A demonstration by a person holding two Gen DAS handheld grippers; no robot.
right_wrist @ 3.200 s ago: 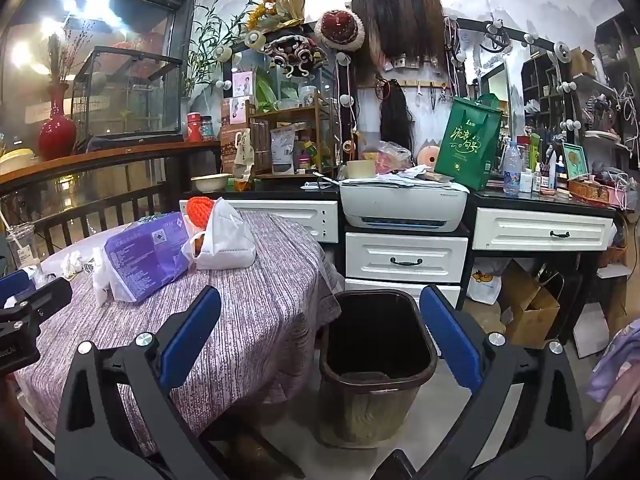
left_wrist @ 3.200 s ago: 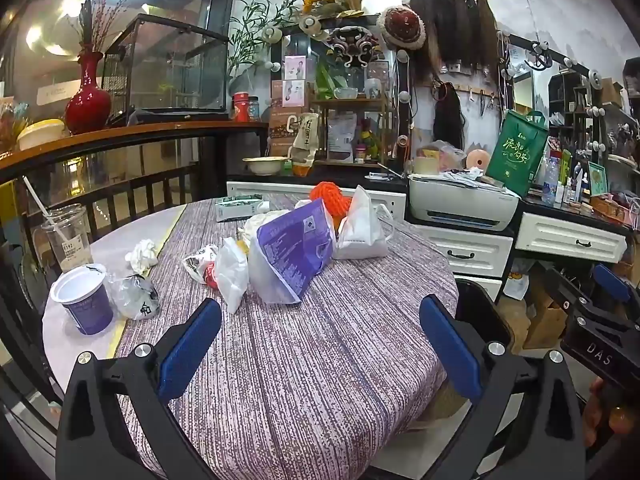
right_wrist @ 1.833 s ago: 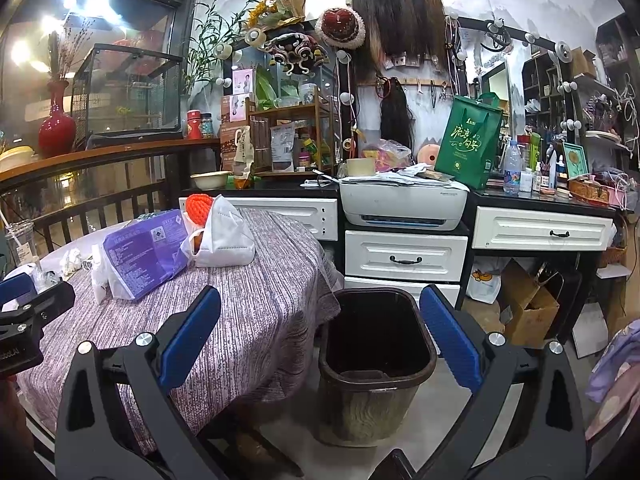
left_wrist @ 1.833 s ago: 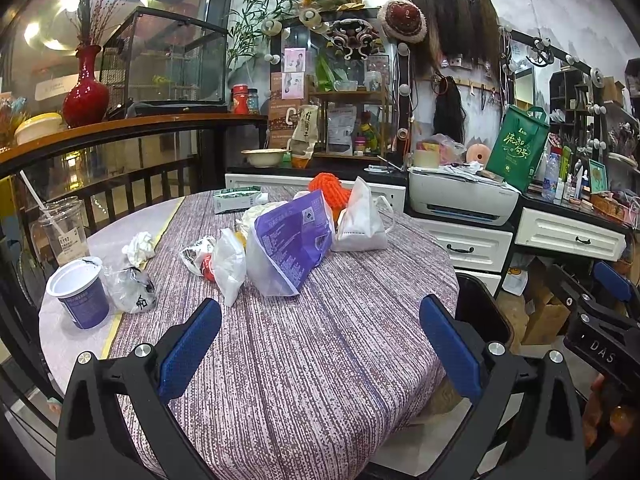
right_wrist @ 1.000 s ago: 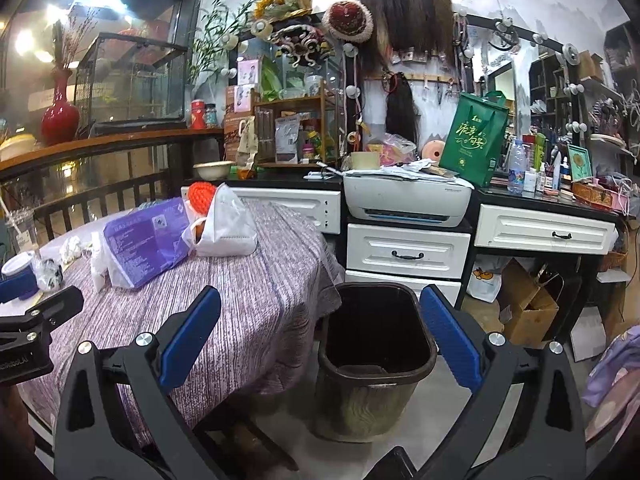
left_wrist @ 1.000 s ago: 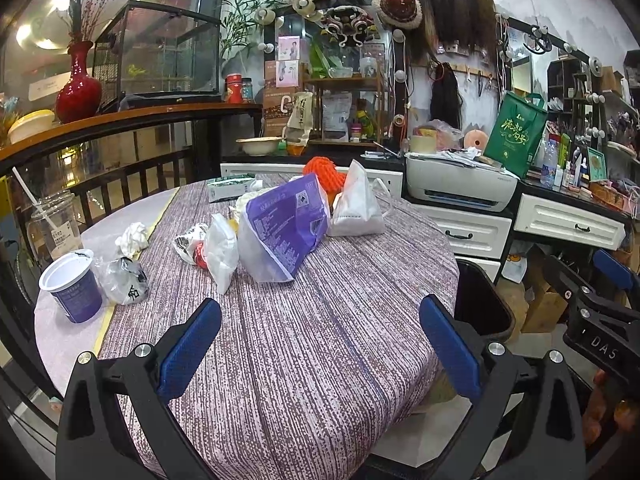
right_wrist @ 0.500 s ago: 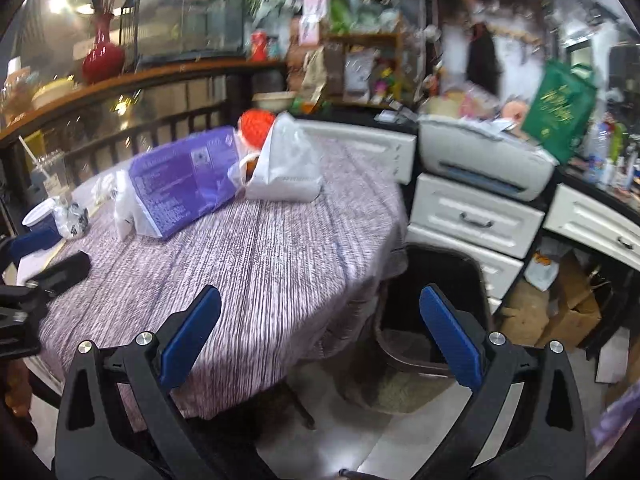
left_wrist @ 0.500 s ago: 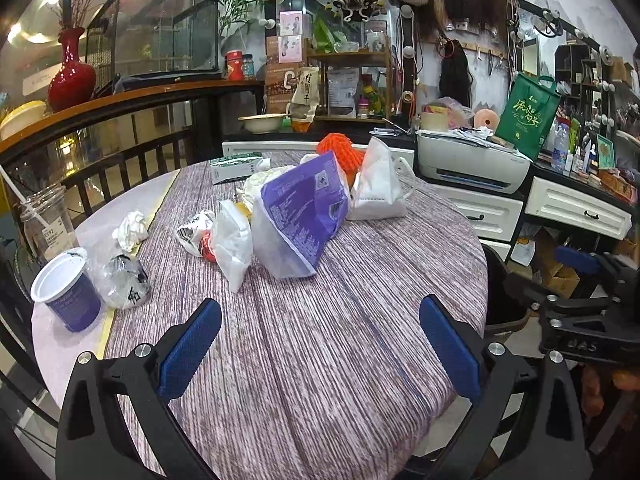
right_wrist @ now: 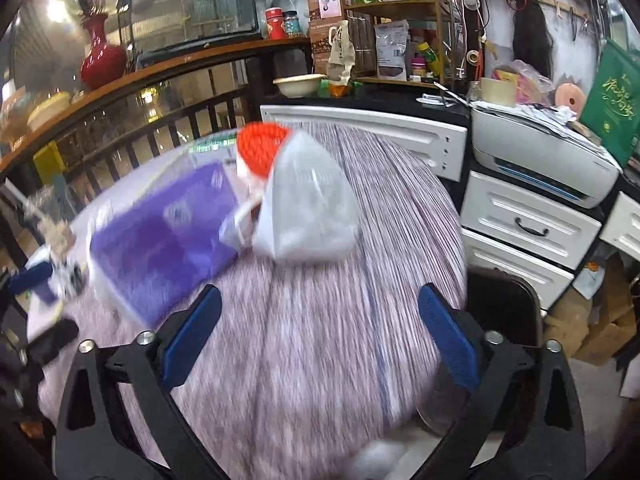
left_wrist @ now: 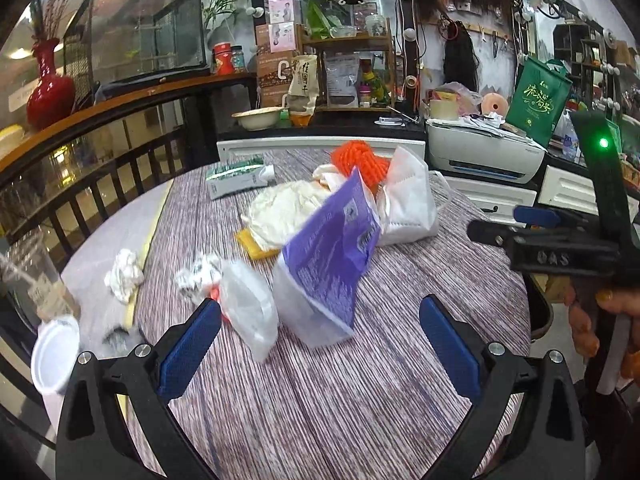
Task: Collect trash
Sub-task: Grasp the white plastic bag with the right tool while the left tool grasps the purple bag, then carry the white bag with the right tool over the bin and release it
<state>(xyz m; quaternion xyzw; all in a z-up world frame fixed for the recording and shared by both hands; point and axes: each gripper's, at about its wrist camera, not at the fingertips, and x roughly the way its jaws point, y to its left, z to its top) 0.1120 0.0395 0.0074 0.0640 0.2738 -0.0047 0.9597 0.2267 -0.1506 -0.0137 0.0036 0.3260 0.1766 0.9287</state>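
Observation:
A purple plastic bag [left_wrist: 332, 256] [right_wrist: 168, 240] lies in a pile of trash on the round striped table [left_wrist: 320, 400]. Beside it are a white bag [left_wrist: 408, 204] [right_wrist: 304, 212], an orange knitted lump [left_wrist: 358, 160] [right_wrist: 260, 146], a clear bag [left_wrist: 250, 312], crumpled paper [left_wrist: 124, 274] and a white cup [left_wrist: 54, 354]. My left gripper [left_wrist: 320, 344] is open above the table, just short of the purple bag. My right gripper [right_wrist: 320, 328] is open above the table's right part, short of the white bag; it also shows in the left wrist view [left_wrist: 560, 248].
A dark waste bin [right_wrist: 504, 304] stands on the floor right of the table. White drawers [right_wrist: 532, 224] with a printer [right_wrist: 544, 156] are behind it. A railing [left_wrist: 100, 160] and a red vase [left_wrist: 50, 88] are at the left. A green carton [left_wrist: 236, 176] lies at the table's far side.
Both grippers have moved forward over the table toward the trash pile. The right one swung left from the bin to the table. Both stayed open.

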